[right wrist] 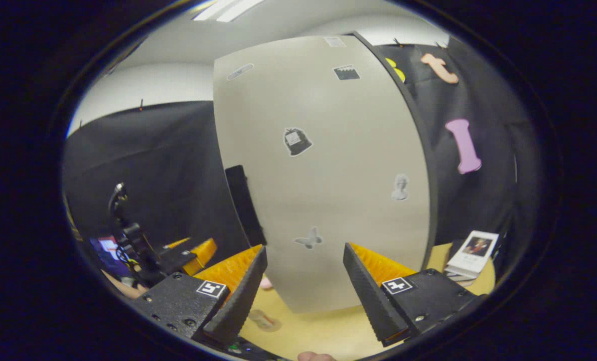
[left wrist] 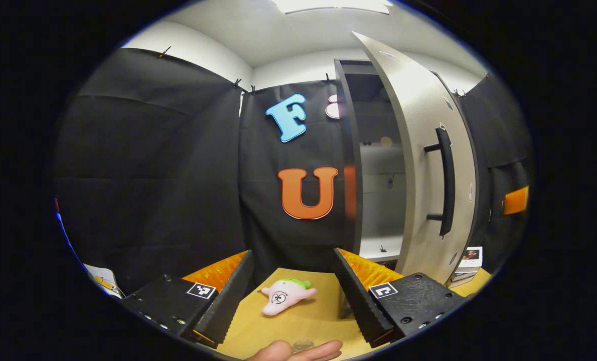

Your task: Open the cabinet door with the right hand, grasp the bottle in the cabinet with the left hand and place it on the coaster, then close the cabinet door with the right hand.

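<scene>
Left gripper [left wrist: 293, 293] fingers spread apart, holding nothing, above tan table [left wrist: 308, 321] with pink plush toy [left wrist: 284, 296] | tall silver cabinet door [left wrist: 424, 165] stands ajar, long black handle [left wrist: 446, 180] vertical (interior shelves visible) | right gripper [right wrist: 303, 286] fingers apart, facing sticker-covered door front; bottle placement: cannot tell.
</scene>
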Tool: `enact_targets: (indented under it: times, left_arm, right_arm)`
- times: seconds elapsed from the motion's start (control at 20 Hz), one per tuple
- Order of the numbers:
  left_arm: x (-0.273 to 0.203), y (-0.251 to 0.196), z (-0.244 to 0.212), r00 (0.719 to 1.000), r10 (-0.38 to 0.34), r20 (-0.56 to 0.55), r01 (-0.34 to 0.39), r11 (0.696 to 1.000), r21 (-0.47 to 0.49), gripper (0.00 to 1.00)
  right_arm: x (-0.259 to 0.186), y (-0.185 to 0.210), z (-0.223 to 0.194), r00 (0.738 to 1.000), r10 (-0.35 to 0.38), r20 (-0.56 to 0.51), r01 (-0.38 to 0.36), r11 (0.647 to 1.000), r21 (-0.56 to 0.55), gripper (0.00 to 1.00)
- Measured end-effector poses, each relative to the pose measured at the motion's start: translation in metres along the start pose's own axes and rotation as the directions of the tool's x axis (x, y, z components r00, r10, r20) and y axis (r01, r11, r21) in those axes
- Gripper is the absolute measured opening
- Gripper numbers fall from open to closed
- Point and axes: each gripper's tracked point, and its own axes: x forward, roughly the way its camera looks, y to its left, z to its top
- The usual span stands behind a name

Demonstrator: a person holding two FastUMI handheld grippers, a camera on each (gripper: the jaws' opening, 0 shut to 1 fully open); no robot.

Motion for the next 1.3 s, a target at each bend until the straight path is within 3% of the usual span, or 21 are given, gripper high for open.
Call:
enact_targets:
  times: [0.05, 0.15, 0.2, 0.3, 0.35, 0.4, 0.45, 0.5, 0.6, 0.7, 0.85, 0.9, 0.95, 1.3]
  left_arm:
    - [0.001, -0.011, 0.004, 1.0, -0.008, -0.003, 0.008, 1.0, 0.003, 0.95]
    - [-0.002, -0.04, 0.004, 0.999, -0.045, -0.007, 0.045, 0.999, -0.001, 0.95]
    - [-0.006, -0.055, 0.011, 0.998, -0.066, 0.003, 0.066, 0.998, 0.007, 0.95]
    - [-0.01, -0.077, 0.022, 0.997, -0.075, 0.029, 0.073, 0.996, 0.052, 0.95]
    - [-0.013, -0.086, 0.027, 0.996, -0.079, 0.047, 0.076, 0.995, 0.066, 0.95]
    - [-0.014, -0.098, 0.03, 0.994, -0.091, 0.059, 0.087, 0.994, 0.073, 0.96]
    - [-0.014, -0.111, 0.031, 0.993, -0.108, 0.056, 0.104, 0.992, 0.077, 1.0]
    - [-0.014, -0.122, 0.03, 0.991, -0.126, 0.048, 0.122, 0.989, 0.079, 0.96]
    - [-0.018, -0.137, 0.03, 0.987, -0.158, 0.038, 0.156, 0.986, 0.067, 0.96]
    - [-0.023, -0.147, 0.031, 0.983, -0.181, 0.033, 0.177, 0.981, 0.083, 0.96]
    - [-0.025, -0.148, 0.034, 0.983, -0.178, 0.039, 0.174, 0.981, 0.085, 0.96]
    - [-0.023, -0.149, 0.033, 0.984, -0.175, 0.038, 0.172, 0.982, 0.077, 1.0]
    - [-0.021, -0.148, 0.033, 0.986, -0.161, 0.037, 0.158, 0.985, 0.075, 0.96]
    - [-0.004, -0.168, 0.026, 0.987, -0.16, 0.014, 0.159, 0.986, 0.041, 0.96]
  right_arm:
    - [-0.004, -0.016, 0.006, 0.996, -0.077, 0.034, 0.078, 0.996, -0.032, 0.91]
    - [-0.013, -0.046, 0.016, 0.973, -0.212, 0.089, 0.217, 0.975, -0.051, 0.92]
    - [-0.019, -0.064, 0.022, 0.94, -0.318, 0.125, 0.327, 0.943, -0.062, 0.98]
    - [-0.035, -0.095, 0.023, 0.841, -0.519, 0.154, 0.535, 0.841, -0.082, 0.99]
    - [-0.039, -0.094, 0.02, 0.828, -0.54, 0.151, 0.555, 0.827, -0.091, 0.99]
    - [-0.031, -0.091, 0.019, 0.822, -0.547, 0.157, 0.564, 0.821, -0.087, 0.94]
    - [-0.033, -0.09, 0.015, 0.813, -0.566, 0.139, 0.579, 0.812, -0.075, 0.99]
    - [-0.03, -0.086, 0.008, 0.823, -0.556, 0.118, 0.564, 0.824, -0.05, 0.95]
    - [-0.015, -0.063, -0.01, 0.871, -0.487, 0.069, 0.489, 0.872, -0.015, 0.96]
    - [-0.008, -0.056, -0.019, 0.897, -0.441, 0.04, 0.443, 0.894, -0.064, 0.99]
    - [-0.008, -0.071, -0.013, 0.899, -0.436, 0.054, 0.438, 0.897, -0.053, 1.0]
    - [-0.007, -0.075, -0.011, 0.899, -0.435, 0.051, 0.437, 0.899, -0.03, 1.0]
    - [-0.007, -0.08, -0.009, 0.897, -0.439, 0.048, 0.44, 0.898, -0.02, 1.0]
    - [-0.006, -0.105, 0.002, 0.887, -0.456, 0.073, 0.461, 0.885, -0.061, 0.99]
